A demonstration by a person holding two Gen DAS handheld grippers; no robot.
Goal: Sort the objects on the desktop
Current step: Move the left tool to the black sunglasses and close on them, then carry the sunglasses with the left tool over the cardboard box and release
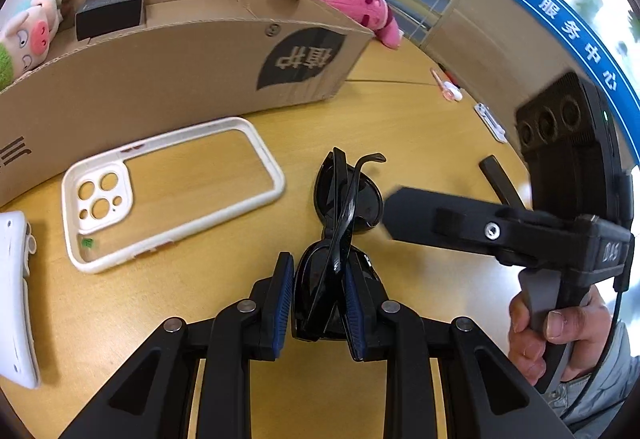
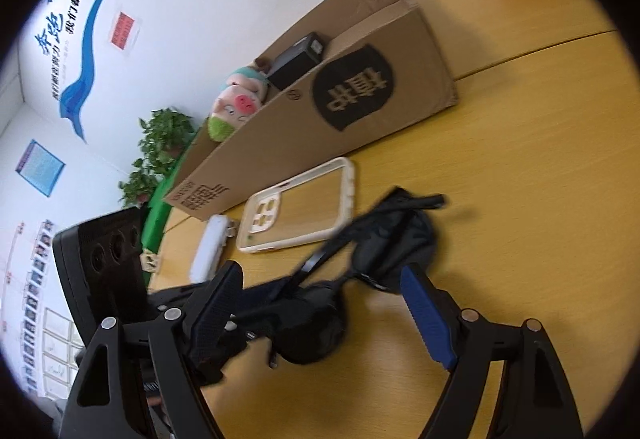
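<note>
The left hand-held gripper (image 1: 318, 299) pinches folded sunglasses (image 1: 340, 239) at six o'clock on the worktop (image 1: 420, 143); the right hand-held gripper (image 2: 320, 315) gapes wide at three o'clock. Smooth lenses may slip, or a loose temple snag before the cardboard box (image 1: 160, 71).

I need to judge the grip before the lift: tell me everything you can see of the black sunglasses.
The glossy black plastic sunglasses have dark lenses and folded temples that cross, one curved tip sticking up. They stand on edge on the yellow wooden table, pinched at the near lens between the blue-padded jaws of the left gripper. The right gripper hangs open around the far end; contact there is unclear.
</note>
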